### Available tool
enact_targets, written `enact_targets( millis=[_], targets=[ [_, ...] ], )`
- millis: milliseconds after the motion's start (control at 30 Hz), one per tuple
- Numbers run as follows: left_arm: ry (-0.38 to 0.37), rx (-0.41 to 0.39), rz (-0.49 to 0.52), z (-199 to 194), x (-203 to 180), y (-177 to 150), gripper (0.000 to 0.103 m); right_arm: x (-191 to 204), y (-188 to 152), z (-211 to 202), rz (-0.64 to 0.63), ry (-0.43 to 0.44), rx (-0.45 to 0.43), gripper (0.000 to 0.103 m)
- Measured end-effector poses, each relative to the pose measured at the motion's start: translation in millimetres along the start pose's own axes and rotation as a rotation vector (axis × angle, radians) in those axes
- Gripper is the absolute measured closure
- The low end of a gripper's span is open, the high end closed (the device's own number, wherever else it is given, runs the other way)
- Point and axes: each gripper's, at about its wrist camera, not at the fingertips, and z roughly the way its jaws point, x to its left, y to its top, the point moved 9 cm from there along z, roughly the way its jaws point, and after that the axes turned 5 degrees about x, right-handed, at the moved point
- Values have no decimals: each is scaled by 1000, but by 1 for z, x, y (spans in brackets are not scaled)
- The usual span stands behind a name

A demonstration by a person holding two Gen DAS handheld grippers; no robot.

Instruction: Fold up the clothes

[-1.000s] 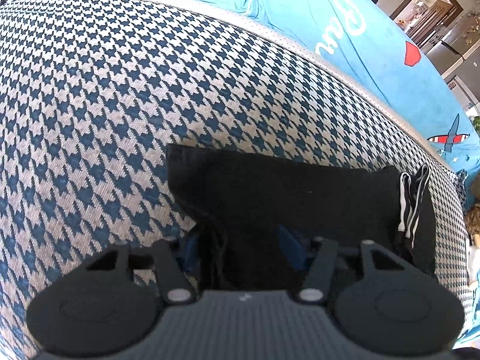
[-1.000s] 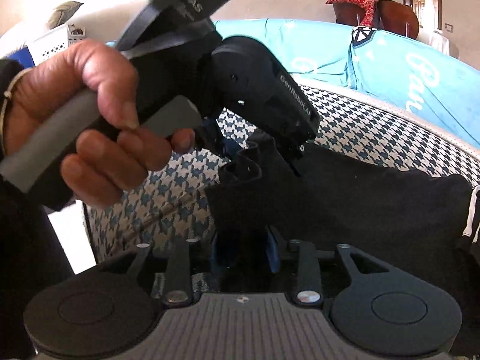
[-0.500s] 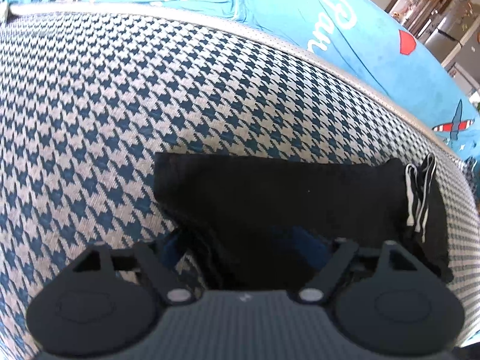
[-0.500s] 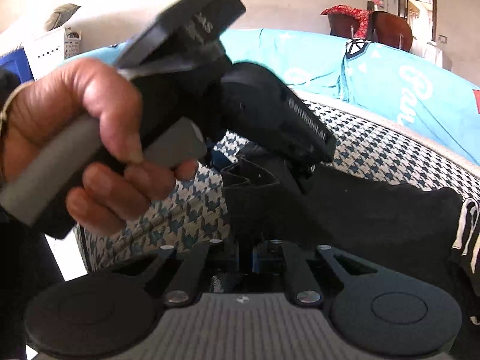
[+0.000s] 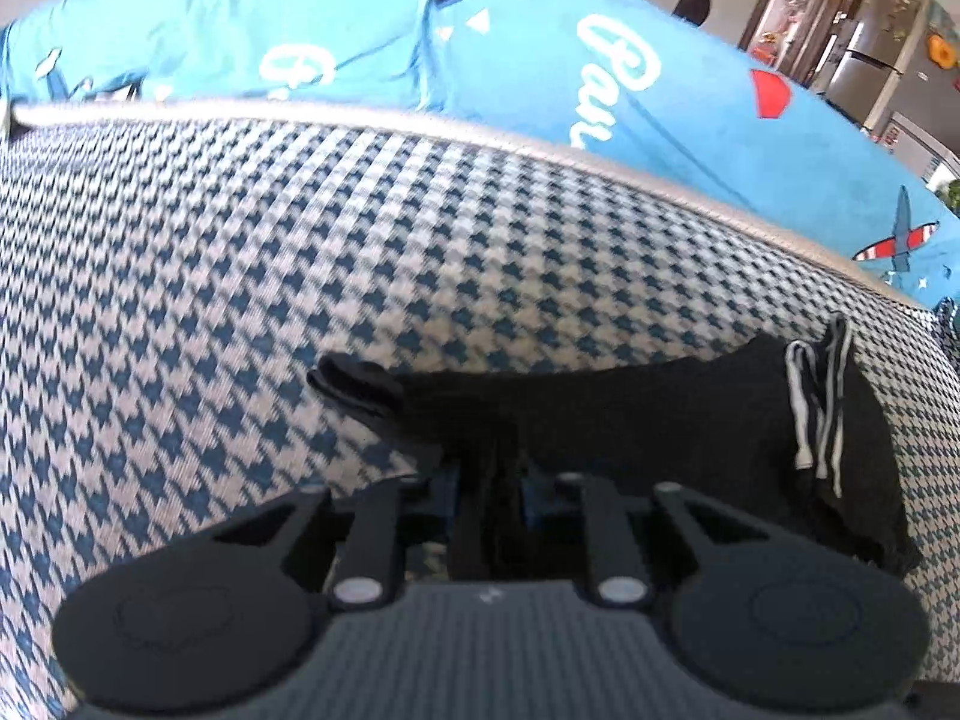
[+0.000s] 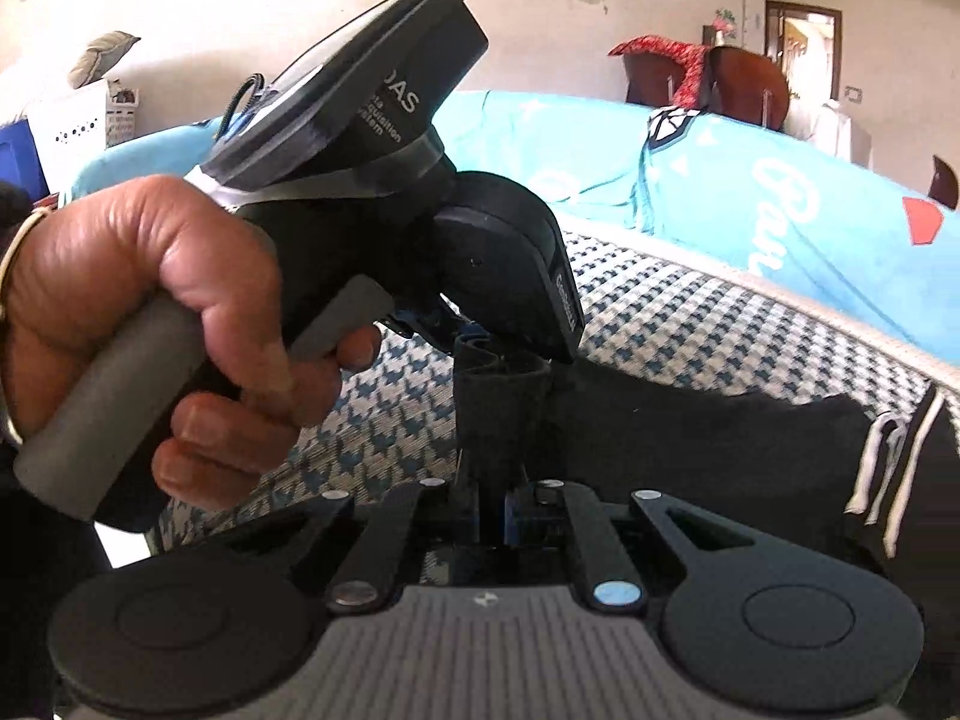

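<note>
Both my left gripper [image 5: 489, 483] and right gripper [image 6: 492, 507] have just clamped the black garment's [image 5: 630, 414] near edge (hem lifting off the houndstooth cushion [image 5: 240, 276]), so folding can begin.

In the left wrist view, the left gripper [image 5: 489, 480] has its fingertips buried in the dark folds of the black fabric garment with white drawstrings [image 5: 660, 414], so the pads themselves cannot be made out. The garment's near edge runs behind the gripper body, and its right end slips below the housing. The blue-and-white houndstooth cushion [image 5: 240, 300] is smeared by motion blur and cut off at the left edge.

In the right wrist view, the person's left hand [image 6: 162, 324] and the device it holds cover much of the cushion. The right gripper [image 6: 492, 510] shows only slivers of blue pad beside the pinched cloth. The garment's right end runs out of frame.
</note>
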Motion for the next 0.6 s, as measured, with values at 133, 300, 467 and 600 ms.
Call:
enact_targets(
  millis=[133, 300, 467, 600],
  targets=[
    [-14, -44, 13, -7, -19, 8, 86, -7, 5, -8, -6, -43, -25, 94],
    [-37, -84, 29, -19, -41, 13, 86, -17, 8, -19, -2, -79, -51, 94],
    [-59, -124, 60, -26, -67, 18, 86, -32, 11, -35, 2, -124, -84, 94],
    [-99, -156, 90, -34, -95, 26, 86, -47, 12, -50, 11, -173, -113, 94]
  ],
)
